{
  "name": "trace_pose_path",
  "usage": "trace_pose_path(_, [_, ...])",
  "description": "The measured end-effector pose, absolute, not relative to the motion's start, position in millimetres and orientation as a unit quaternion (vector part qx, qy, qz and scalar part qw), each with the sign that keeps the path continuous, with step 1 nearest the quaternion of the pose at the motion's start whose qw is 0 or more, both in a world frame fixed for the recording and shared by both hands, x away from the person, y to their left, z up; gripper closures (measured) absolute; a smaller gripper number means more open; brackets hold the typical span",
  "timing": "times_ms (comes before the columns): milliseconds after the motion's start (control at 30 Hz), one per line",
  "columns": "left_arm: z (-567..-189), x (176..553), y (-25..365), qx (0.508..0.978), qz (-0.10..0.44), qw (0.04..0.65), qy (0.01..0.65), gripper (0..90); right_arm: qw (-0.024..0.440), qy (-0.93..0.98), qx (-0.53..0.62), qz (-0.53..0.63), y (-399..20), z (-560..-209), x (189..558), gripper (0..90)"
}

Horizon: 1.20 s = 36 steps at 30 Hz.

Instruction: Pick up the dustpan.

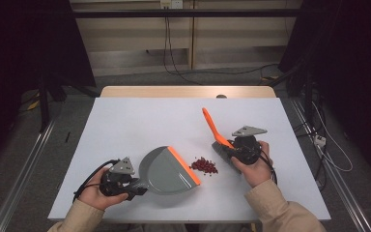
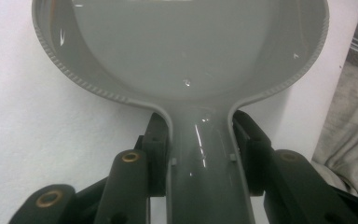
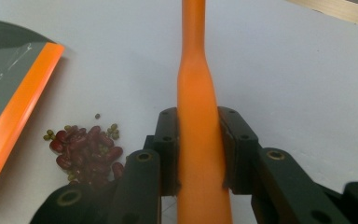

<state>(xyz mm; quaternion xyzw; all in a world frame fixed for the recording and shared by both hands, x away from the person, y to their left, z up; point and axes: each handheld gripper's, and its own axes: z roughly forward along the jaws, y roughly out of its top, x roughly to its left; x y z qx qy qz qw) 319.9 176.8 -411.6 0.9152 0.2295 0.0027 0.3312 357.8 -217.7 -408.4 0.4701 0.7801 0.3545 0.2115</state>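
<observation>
**Gripping dustpan and brush, beans piled between them**

Holding the grey dustpan (image 1: 166,170) by its handle, the left tool (image 1: 134,184) sits near the table's (image 1: 140,116) front edge, left of centre; its jaws are pressed onto the handle from both sides, clear in the left gripper view (image 2: 200,158). The right tool (image 1: 228,147) pinches the orange brush handle (image 1: 213,126), toward the front right of the table.

Hidden or cut off: the brush head is mostly covered by the right tool and hand (image 1: 257,166) in the high view, bristles hard to make out. In the left gripper view the dustpan (image 2: 182,51) is cropped at the top, so its orange lip and the beans fall outside the frame. In the right gripper view the brush handle (image 3: 196,107) runs out of the top and bottom edges, and the dustpan (image 3: 4,60) is cut at the left.

View differences: the high view shows the beans (image 1: 204,165) as one dark red pile just beside the dustpan's orange lip (image 1: 183,165), whether touching I can't tell. The right gripper view separates them: red beans (image 3: 86,151) mixed with small green ones, near the lip (image 3: 18,112) but apart from it.
</observation>
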Motion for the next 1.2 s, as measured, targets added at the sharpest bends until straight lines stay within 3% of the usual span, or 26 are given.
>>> trace_pose_path(600, [-419.7,316.9,168.8,0.927,-0.005,0.318,0.198,63.2,0.223,0.780,0.459,0.362,-202.7,-410.8,361.7,70.6])
trace_pose_path(800, [-422.6,317.4,170.1,0.929,-0.004,0.316,0.190,63.0,0.217,0.783,0.459,0.359,-204.9,-404.0,360.2,62.7])
trace_pose_path(867, [-424.9,314.3,167.8,0.917,-0.008,0.336,0.215,62.9,0.220,0.786,0.457,0.353,-205.1,-401.4,358.6,62.4])
trace_pose_path(967, [-422.9,319.4,171.6,0.935,-0.003,0.306,0.178,62.6,0.220,0.787,0.459,0.349,-205.8,-398.7,356.1,62.6])
trace_pose_path(1200, [-426.1,316.6,170.9,0.926,-0.011,0.318,0.205,57.0,0.209,0.793,0.469,0.327,-209.6,-404.0,356.5,66.9])
